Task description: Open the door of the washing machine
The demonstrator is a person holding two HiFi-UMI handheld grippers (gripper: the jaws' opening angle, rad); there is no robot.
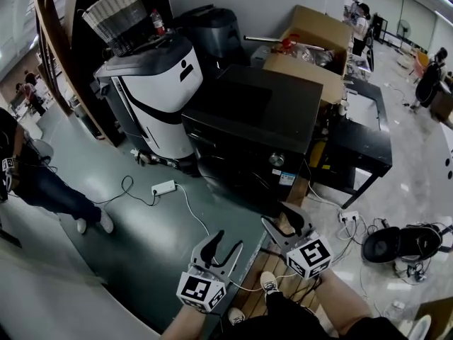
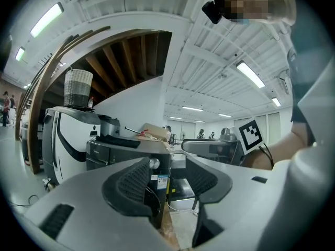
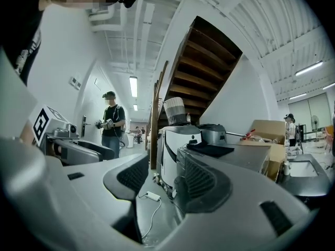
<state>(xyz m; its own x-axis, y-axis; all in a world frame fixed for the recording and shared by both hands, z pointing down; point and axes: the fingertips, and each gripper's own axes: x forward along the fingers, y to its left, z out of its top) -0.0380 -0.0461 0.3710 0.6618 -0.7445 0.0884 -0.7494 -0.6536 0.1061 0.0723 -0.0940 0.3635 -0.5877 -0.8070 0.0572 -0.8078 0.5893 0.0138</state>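
The washing machine is found just ahead of both grippers, its door shut. The left gripper and right gripper are held spread, nothing between. The door is judged rigid, hinged and latch-resisted; its rim is best hooked, handle not discerned.

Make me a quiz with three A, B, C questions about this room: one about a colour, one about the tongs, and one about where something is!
1. What colour is the washing machine? A black. B red. C yellow.
2. How are the left tongs and the right tongs? A both shut tight. B both open and empty. C one open, one shut.
3. Where does the woven basket stand? A on the washing machine. B between the left tongs. C on top of the white machine.

Answers:
1 A: its top and front look black in the head view.
2 B: each gripper view shows a gap between the pads with nothing held.
3 C: it sits on the white machine's top.
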